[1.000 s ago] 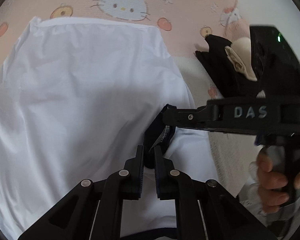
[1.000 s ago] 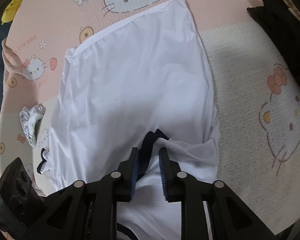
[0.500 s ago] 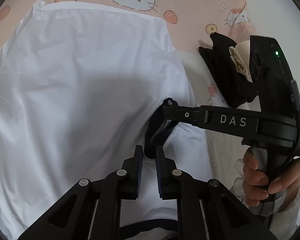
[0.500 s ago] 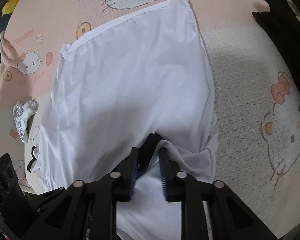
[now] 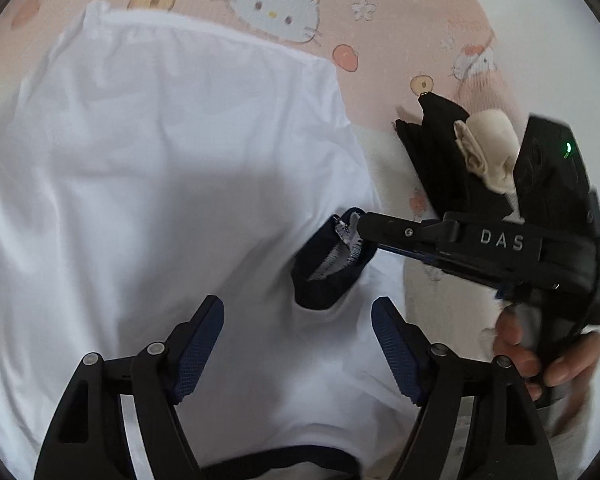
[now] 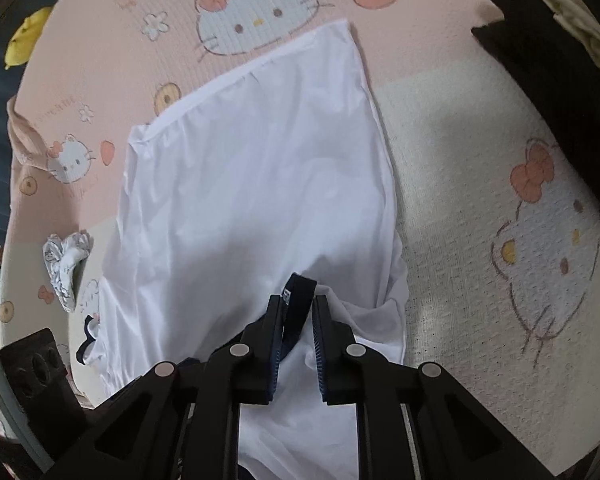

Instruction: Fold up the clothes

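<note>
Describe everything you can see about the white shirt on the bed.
The white shirt is thin, smooth, lightly wrinkled fabric with dark navy trim, spread flat on a pink cartoon-cat sheet, its straight hem at the far end. The navy collar stands up as a loop near the grippers. The right gripper is pinching that collar; the left gripper has just opened and hovers over the cloth, with nothing between its jaws.

A white shirt (image 6: 256, 184) lies spread flat on the pink cartoon-cat blanket (image 6: 112, 40). Its navy collar (image 5: 324, 272) is lifted.
</note>
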### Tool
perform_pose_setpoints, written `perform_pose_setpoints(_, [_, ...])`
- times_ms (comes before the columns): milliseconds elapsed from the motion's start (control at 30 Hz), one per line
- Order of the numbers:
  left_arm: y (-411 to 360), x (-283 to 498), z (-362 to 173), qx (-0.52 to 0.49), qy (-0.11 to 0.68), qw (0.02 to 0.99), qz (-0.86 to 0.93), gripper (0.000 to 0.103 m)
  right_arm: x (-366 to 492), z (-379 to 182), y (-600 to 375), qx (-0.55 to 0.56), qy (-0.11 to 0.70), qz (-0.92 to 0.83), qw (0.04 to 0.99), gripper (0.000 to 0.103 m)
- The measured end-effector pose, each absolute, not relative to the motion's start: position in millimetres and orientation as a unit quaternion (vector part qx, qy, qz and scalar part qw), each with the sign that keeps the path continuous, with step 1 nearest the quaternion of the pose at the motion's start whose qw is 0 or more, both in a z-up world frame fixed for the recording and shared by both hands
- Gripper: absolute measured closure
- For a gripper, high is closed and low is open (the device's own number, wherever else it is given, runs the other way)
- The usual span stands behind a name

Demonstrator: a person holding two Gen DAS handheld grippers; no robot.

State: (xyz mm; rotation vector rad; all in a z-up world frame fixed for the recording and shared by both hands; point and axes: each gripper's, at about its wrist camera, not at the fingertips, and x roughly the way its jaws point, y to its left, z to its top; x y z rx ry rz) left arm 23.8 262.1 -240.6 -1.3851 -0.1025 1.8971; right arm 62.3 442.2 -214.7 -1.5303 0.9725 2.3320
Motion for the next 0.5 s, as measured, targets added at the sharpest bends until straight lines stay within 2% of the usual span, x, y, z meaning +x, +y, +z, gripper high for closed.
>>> perform_pose_setpoints(133, [270.1, 26.6, -233.5, -0.521, -0.019, 0.397, 0.756, 0.028, 60.6, -213.9, 436.9, -0.521, 0.336, 0.779, 0.091, 0.089])
perform_pose_setpoints(200, [273.8, 24.8, -234.3, -0.520, -0.018, 0.401, 0.754, 0.029, 59.3, -212.9, 434.4, -0.524, 0.333, 0.779, 0.094, 0.085])
perform_pose_setpoints(267, [277.8, 22.9, -236.3, -0.521, -0.017, 0.403, 0.752, 0.034, 59.3, -212.4, 434.6, -0.521, 0.332, 0.780, 0.103, 0.079])
perform_pose_setpoints(333, [277.7, 22.6, -237.7, -0.523, -0.016, 0.405, 0.750, 0.035, 60.5, -212.7, 437.1, -0.515, 0.339, 0.780, 0.108, 0.077])
perform_pose_setpoints(500, [282.8, 23.6, -244.0, -0.528, 0.003, 0.406, 0.746, 0.045, 59.7, -218.2, 441.4, -0.522, 0.345, 0.772, 0.115, 0.076])
